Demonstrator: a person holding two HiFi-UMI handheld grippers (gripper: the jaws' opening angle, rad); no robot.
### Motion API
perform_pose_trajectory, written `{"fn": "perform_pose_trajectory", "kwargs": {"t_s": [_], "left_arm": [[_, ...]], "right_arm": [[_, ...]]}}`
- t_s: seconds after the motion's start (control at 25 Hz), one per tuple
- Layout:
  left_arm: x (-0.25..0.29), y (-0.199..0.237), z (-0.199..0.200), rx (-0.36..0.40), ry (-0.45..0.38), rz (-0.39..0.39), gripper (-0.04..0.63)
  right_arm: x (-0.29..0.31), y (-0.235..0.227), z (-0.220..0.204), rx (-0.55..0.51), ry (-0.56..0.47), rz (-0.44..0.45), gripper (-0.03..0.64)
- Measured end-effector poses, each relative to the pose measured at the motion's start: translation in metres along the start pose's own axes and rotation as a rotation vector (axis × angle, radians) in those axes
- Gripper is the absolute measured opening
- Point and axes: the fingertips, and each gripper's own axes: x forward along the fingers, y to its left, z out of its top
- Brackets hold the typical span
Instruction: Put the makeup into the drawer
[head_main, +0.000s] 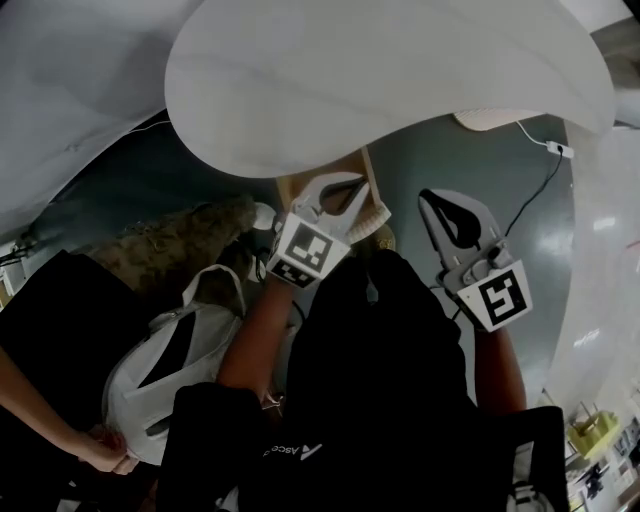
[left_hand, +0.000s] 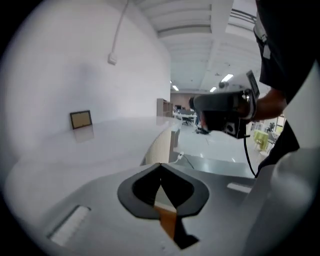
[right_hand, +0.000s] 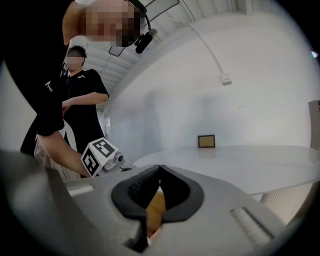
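No makeup shows in any view. My left gripper (head_main: 345, 190) hangs just below the rim of the white curved tabletop (head_main: 400, 70), its jaws shut with nothing between them; in its own view the dark pads meet at the tip (left_hand: 160, 166). To its right my right gripper (head_main: 440, 210) is level with it, also shut and empty, its pads touching (right_hand: 160, 168). A strip of light wood (head_main: 300, 185), perhaps the drawer, shows under the table edge beside the left gripper. Each gripper sees the other: the right one (left_hand: 225, 112), and the left one's marker cube (right_hand: 100, 155).
A small brown frame (left_hand: 81, 120) stands on the tabletop by the white wall. A white bag (head_main: 170, 370) lies on the floor at lower left, near another person's hand (head_main: 100, 450). A white cable (head_main: 540, 170) runs across the grey floor. A second person (right_hand: 82, 100) stands nearby.
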Motion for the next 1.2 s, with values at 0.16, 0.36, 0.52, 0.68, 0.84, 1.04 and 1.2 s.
{"fn": "perform_pose_trajectory", "kwargs": {"t_s": [0.16, 0.36, 0.52, 0.68, 0.84, 1.04, 1.2], "left_arm": [[-0.044, 0.016, 0.071, -0.016, -0.232, 0.092, 0.011], [-0.079, 0.021, 0.116, -0.046, -0.4, 0.22, 0.011], [-0.097, 0.024, 0.137, -0.06, -0.472, 0.299, 0.011], [-0.107, 0.028, 0.155, -0.054, -0.512, 0.347, 0.011], [-0.116, 0.029, 0.167, -0.042, -0.537, 0.374, 0.011], [-0.128, 0.027, 0.174, -0.039, -0.549, 0.399, 0.011], [-0.131, 0.026, 0.175, -0.035, -0.558, 0.414, 0.011]], "right_arm": [[0.005, 0.004, 0.029, -0.006, -0.028, 0.027, 0.003], [0.009, 0.008, 0.044, -0.03, -0.076, 0.082, 0.003], [0.015, 0.013, 0.059, -0.048, -0.113, 0.129, 0.003], [0.018, 0.016, 0.075, -0.05, -0.151, 0.167, 0.003], [0.02, 0.018, 0.083, -0.035, -0.176, 0.195, 0.003], [0.019, 0.02, 0.094, -0.026, -0.194, 0.204, 0.003], [0.02, 0.02, 0.094, -0.034, -0.206, 0.207, 0.003]]}}
